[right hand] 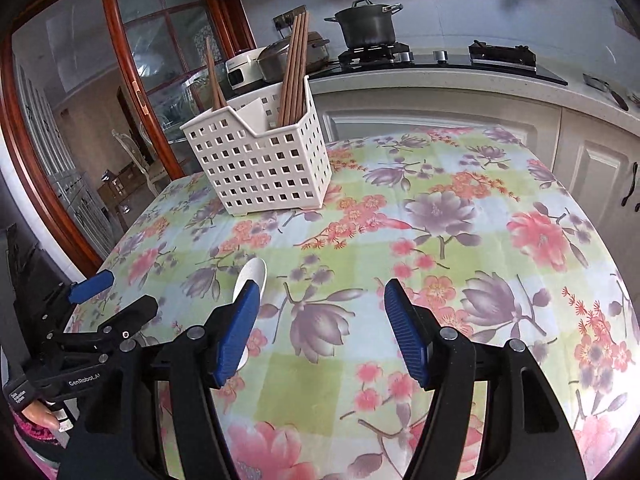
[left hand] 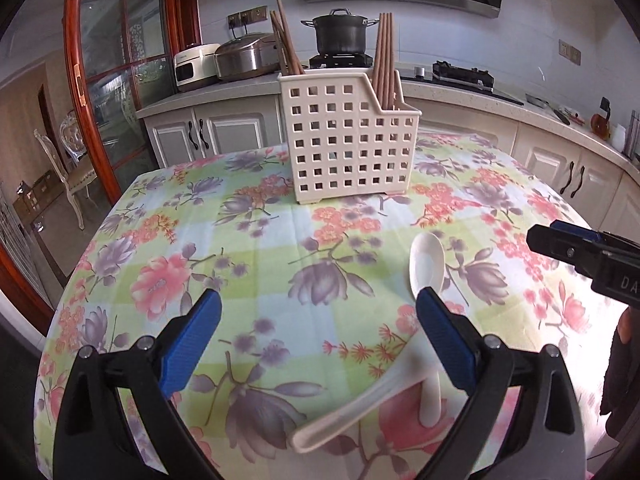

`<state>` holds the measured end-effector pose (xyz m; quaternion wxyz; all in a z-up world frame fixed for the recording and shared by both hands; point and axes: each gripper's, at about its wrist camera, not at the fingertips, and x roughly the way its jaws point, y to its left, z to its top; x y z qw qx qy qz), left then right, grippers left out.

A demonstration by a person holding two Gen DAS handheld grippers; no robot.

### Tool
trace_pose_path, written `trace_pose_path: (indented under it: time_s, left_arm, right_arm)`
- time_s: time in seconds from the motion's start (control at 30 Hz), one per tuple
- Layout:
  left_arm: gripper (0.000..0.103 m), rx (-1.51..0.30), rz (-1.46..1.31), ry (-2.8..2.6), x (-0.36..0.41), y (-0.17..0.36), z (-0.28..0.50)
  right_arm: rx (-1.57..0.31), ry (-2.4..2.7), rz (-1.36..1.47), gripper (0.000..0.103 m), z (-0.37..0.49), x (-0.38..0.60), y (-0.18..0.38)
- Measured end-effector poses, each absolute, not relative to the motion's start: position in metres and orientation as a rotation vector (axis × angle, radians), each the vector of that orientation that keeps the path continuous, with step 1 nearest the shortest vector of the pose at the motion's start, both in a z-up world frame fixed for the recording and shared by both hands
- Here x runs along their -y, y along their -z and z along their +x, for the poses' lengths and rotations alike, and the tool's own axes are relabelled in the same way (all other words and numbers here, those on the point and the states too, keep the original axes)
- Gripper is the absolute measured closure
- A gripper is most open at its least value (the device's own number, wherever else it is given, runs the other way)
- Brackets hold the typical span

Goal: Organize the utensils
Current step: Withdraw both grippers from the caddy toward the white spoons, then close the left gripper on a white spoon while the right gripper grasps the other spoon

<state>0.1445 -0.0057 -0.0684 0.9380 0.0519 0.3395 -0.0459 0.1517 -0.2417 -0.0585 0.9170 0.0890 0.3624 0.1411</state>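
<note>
A white perforated utensil caddy [left hand: 350,142] stands at the far middle of the table, with wooden chopsticks [left hand: 385,58] upright in its back compartments. It also shows in the right wrist view [right hand: 260,160]. Two white ceramic spoons lie crossed on the cloth: one [left hand: 427,264] with its bowl toward the caddy, the other [left hand: 360,412] lying across near my left gripper's right finger. My left gripper [left hand: 318,312] is open and empty above the cloth, just left of the spoons. My right gripper [right hand: 320,304] is open and empty; a spoon bowl [right hand: 253,274] shows behind its left finger.
The table has a floral cloth [left hand: 260,248] and drops off at its left and far edges. Kitchen counters with a pot [left hand: 340,32], a rice cooker [left hand: 246,60] and a stove stand behind. A glass door [left hand: 112,80] is at left. The other gripper [left hand: 592,256] shows at right.
</note>
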Motion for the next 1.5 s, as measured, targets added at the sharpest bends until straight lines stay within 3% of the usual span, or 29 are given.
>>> trace_pose_path:
  time_s: [0.27,0.37,0.6,0.67,0.93,1.03,1.5]
  left_arm:
    - [0.009,-0.736,0.140,0.169,0.019,0.077,0.138]
    - [0.023,-0.759,0.160,0.219,0.026,0.083,0.136]
    - [0.040,-0.838,0.288,0.333,0.062,0.104,0.137]
    - [0.051,-0.862,0.305,0.343,0.068,0.111,0.140]
    - [0.060,-0.886,0.291,0.370,0.071,0.110,0.147]
    - [0.072,-0.872,0.261,0.367,0.065,0.107,0.145]
    - [0.073,-0.820,0.094,0.293,0.006,0.092,0.142]
  right_arm:
    - [-0.770,-0.285,0.185,0.041,0.144,0.252,0.070]
    - [-0.772,-0.291,0.195,0.041,0.143,0.255,0.071]
    - [-0.787,-0.298,0.225,0.041,0.145,0.262,0.078]
    - [-0.792,-0.299,0.235,0.041,0.145,0.265,0.080]
    - [-0.787,-0.298,0.246,0.041,0.141,0.268,0.079]
    - [-0.788,-0.302,0.239,0.041,0.141,0.266,0.078]
    - [-0.853,-0.358,0.145,0.041,0.156,0.205,0.077]
